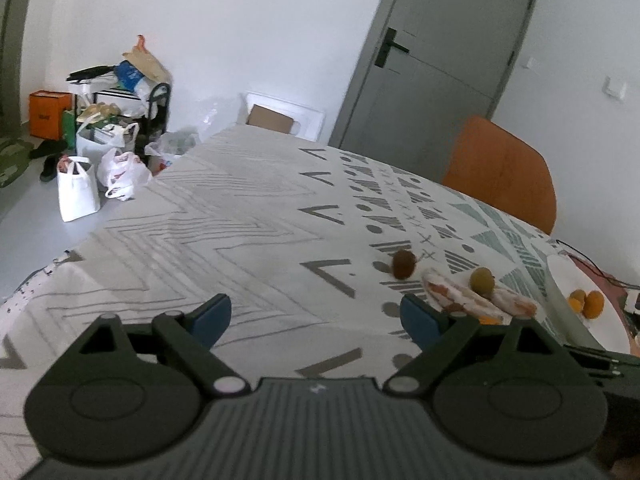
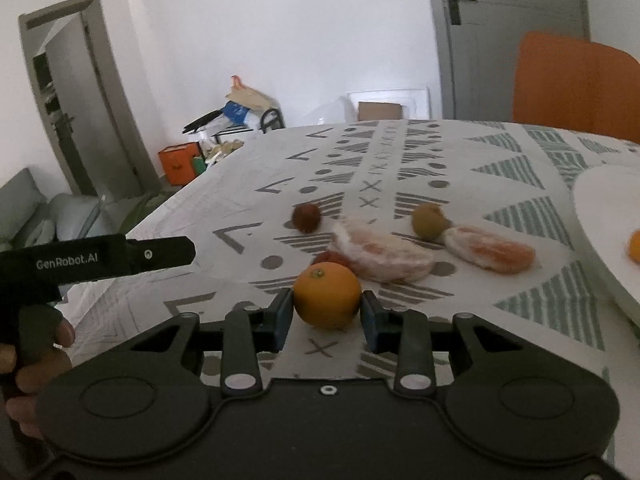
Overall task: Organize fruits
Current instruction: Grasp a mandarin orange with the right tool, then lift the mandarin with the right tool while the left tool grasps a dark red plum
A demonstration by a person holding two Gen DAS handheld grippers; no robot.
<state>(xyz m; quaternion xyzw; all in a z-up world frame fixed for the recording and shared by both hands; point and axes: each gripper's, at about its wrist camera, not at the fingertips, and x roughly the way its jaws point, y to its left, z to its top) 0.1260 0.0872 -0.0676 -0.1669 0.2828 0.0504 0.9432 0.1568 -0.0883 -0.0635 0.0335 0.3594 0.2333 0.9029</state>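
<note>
Right gripper (image 2: pixel 327 312): I am seeing its blue pads (image 2: pixel 283 316) pressing on both sides of an orange (image 2: pixel 327 294), so the jaws are clamping that fruit, which is sitting on the tablecloth.
Left gripper (image 1: pixel 316 320): I am seeing its jaws standing wide apart with only bare cloth between the pads.
Pomelo segments: I am viewing one peeled segment (image 2: pixel 384 254) lying just behind the orange, and a second (image 2: pixel 490 248) lying to its right.
Red fruit (image 2: pixel 332 258): it is showing partly behind the orange, touching the nearer segment.
Green fruit (image 2: pixel 430 222): it is resting against the left end of the second segment.
Brown fruit (image 2: pixel 306 218): it is lying apart, left of the segments; the kind I cannot tell.
White plate (image 2: pixel 600 248): it is sitting at the right edge of the table and is holding small orange fruits (image 1: pixel 588 302).
Tablecloth (image 1: pixel 240 220): it is covering the table in a grey and green geometric print.
Person's hand (image 2: pixel 36 356): it is gripping the left gripper's handle, seen from the right wrist view.
Orange chair (image 1: pixel 500 172): it is standing behind the table.
</note>
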